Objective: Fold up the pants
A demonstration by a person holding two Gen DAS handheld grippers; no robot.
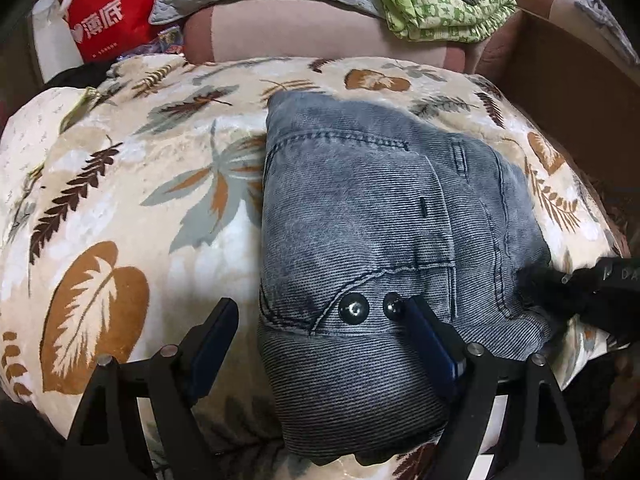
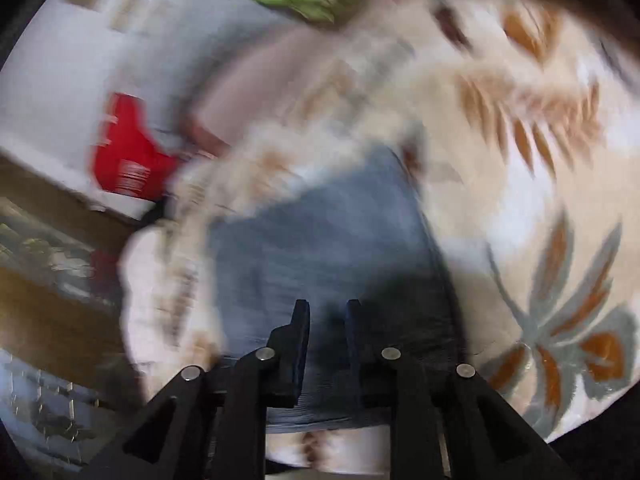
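Pants [image 1: 372,216] lie folded compact on leaf blanket [image 1: 120,184]. Left gripper [image 1: 320,312] splayed wide, empty; right gripper [image 2: 328,308] slightly parted, grasping nothing. Pat near edge flat, avoid snagging.

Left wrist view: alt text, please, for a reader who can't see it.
Folded blue-grey pants lie on a leaf-patterned blanket, with the open left tongs straddling their near left edge. A red bag and green cloth sit behind.

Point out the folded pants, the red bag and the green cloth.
folded pants [image 1: 360,208]: left wrist view, middle of the blue denim stack.
red bag [image 1: 108,8]: left wrist view, on its red front above the white lettering.
green cloth [image 1: 436,8]: left wrist view, on the patterned top fold.
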